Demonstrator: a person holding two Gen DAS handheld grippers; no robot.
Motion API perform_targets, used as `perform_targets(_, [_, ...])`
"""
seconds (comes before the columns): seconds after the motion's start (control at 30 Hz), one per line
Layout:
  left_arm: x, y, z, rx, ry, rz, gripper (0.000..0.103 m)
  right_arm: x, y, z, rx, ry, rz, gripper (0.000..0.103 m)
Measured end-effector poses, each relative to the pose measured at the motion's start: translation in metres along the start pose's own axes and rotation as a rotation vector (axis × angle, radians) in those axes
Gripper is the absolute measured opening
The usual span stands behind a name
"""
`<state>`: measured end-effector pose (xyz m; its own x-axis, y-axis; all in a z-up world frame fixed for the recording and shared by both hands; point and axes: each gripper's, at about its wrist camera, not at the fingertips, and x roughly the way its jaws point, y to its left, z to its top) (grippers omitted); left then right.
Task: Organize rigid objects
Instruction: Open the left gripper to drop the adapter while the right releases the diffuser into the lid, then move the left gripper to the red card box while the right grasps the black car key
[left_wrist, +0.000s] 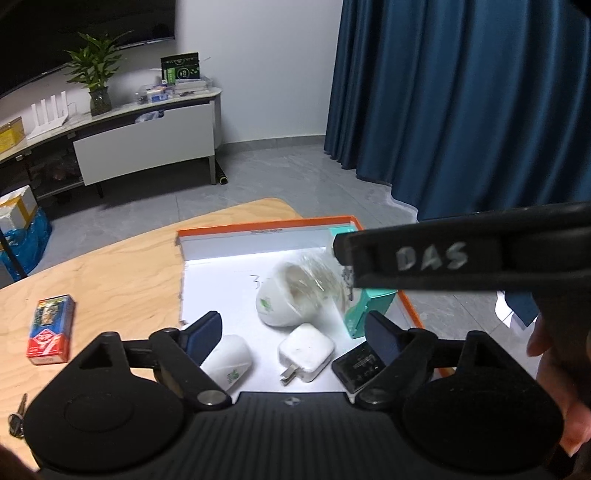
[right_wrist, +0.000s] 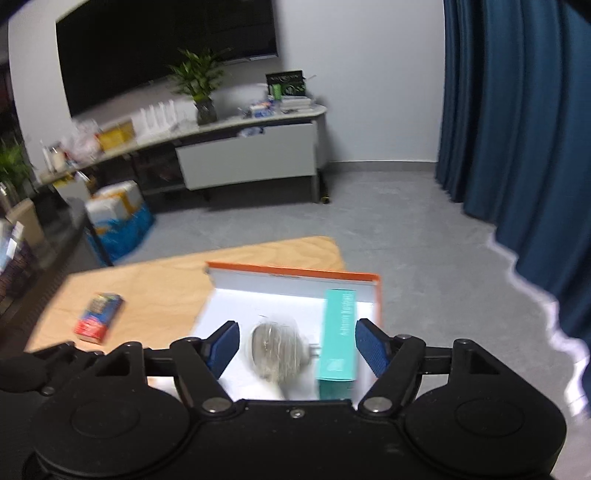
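Observation:
On a wooden table (left_wrist: 122, 266) sits an orange-rimmed white tray (left_wrist: 258, 232). It holds a tipped white cup under clear wrap (left_wrist: 291, 295), a teal box (left_wrist: 364, 310), a white charger (left_wrist: 306, 352), a small white cup (left_wrist: 231, 360) and a black device (left_wrist: 356, 365). My left gripper (left_wrist: 293, 334) stands open above the charger, touching nothing. My right gripper (right_wrist: 298, 341) is open too, over the wrapped cup (right_wrist: 277, 350) and the teal box (right_wrist: 338, 332). One of its fingers (left_wrist: 424, 258) crosses the left wrist view.
A red card box (left_wrist: 50, 330) lies on the table left of the tray, and keys (left_wrist: 16, 421) rest near the front left edge. A hand (left_wrist: 554, 350) shows at the right. Behind are a grey floor, a white sideboard (left_wrist: 144, 147) and blue curtains (left_wrist: 461, 92).

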<state>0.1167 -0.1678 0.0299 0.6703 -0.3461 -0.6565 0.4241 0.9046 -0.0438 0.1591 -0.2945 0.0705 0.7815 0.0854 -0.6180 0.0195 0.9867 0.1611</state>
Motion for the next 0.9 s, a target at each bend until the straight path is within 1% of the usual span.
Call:
perform_targets(0.07, [-0.008,0.008,-0.003,-0.012,-0.009,0.010,0.090,-0.003,0.000,-0.001,0.017,-0.006,0.042,0.083])
perform_targets(0.17, [-0.018,0.023,-0.010,-0.030,-0.022,0.041,0.092,-0.005,0.007,-0.003,0.019,0.003,0.111,0.083])
perform_targets(0.27, [-0.027,0.044,-0.019,-0.056,-0.023,0.086,0.093,-0.005,0.023,-0.008,-0.022,0.018,0.151,0.083])
perform_targets(0.4, [-0.043,0.084,-0.034,-0.118,-0.013,0.164,0.095,-0.002,0.053,-0.017,-0.087,0.050,0.258,0.083])
perform_targets(0.5, [-0.057,0.119,-0.045,-0.186,-0.012,0.243,0.095,0.006,0.083,-0.025,-0.154,0.091,0.352,0.083])
perform_targets(0.7, [-0.080,0.186,-0.063,-0.319,0.005,0.428,0.096,0.037,0.166,-0.051,-0.345,0.190,0.475,0.083])
perform_targets(0.8, [-0.091,0.212,-0.070,-0.381,0.010,0.462,0.096,0.054,0.207,-0.065,-0.442,0.243,0.533,0.083])
perform_targets(0.9, [-0.097,0.230,-0.075,-0.419,0.008,0.477,0.096,0.073,0.241,-0.076,-0.536,0.281,0.549,0.083])
